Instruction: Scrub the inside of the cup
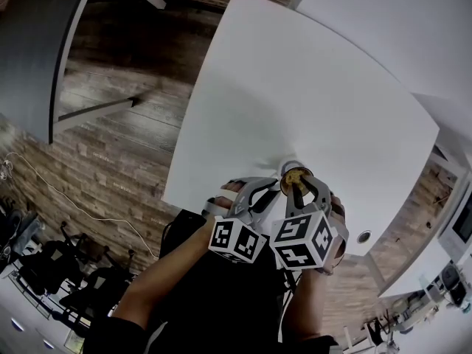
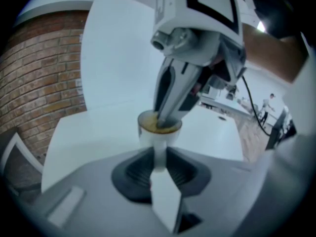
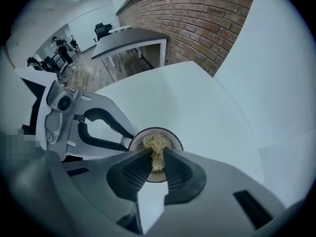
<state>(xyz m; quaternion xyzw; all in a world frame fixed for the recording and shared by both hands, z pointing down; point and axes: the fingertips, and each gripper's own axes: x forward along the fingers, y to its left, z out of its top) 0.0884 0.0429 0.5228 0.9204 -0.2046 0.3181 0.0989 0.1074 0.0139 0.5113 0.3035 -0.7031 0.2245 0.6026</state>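
Note:
A small white cup [image 1: 293,172] stands on the white table [image 1: 295,87] near its front edge. My left gripper [image 2: 159,154] is shut on the cup [image 2: 150,136], with the cup's side pinched between its dark pads. From above, my right gripper [image 3: 157,158] reaches down into the cup's mouth [image 3: 176,139]. It is shut on a straw-coloured fibre scrubber [image 3: 157,143], which sits inside the cup. In the head view the left gripper [image 1: 277,188] and the right gripper [image 1: 298,190] stand close together at the cup. The cup's bottom is hidden by the scrubber [image 2: 148,125].
A second white table [image 1: 398,28] adjoins at the upper right. A wooden floor [image 1: 125,146] and a grey desk [image 1: 37,43] lie to the left, with dark chairs [image 1: 44,264] at lower left. A brick wall [image 3: 207,23] stands beyond the table.

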